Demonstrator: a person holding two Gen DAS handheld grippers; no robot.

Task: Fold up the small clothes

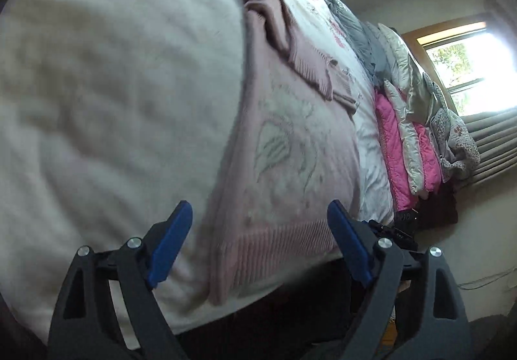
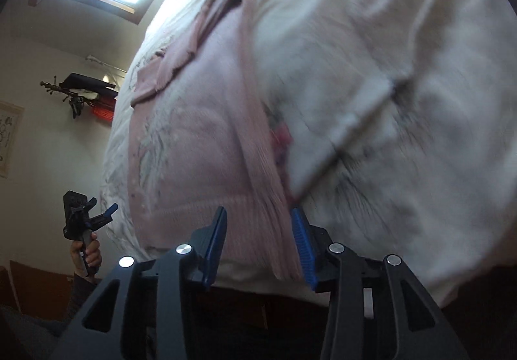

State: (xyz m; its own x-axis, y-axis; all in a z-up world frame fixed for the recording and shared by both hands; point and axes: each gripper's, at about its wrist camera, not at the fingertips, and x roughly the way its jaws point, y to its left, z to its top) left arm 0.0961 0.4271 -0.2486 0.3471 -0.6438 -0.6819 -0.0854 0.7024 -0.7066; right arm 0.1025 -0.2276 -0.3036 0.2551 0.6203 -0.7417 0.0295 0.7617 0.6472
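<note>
Big white fluffy blanket (image 1: 97, 85) covers most of the bed, with a pink knit sweater (image 1: 284, 166) lying flat on it, ribbed hem at the near edge, sleeve folded over the chest. The left gripper (image 1: 260, 247) hangs wide open at that hem, gripping nothing. The right gripper (image 2: 258, 247) is partly open, straddling the sweater's side edge but not clamped.
</note>
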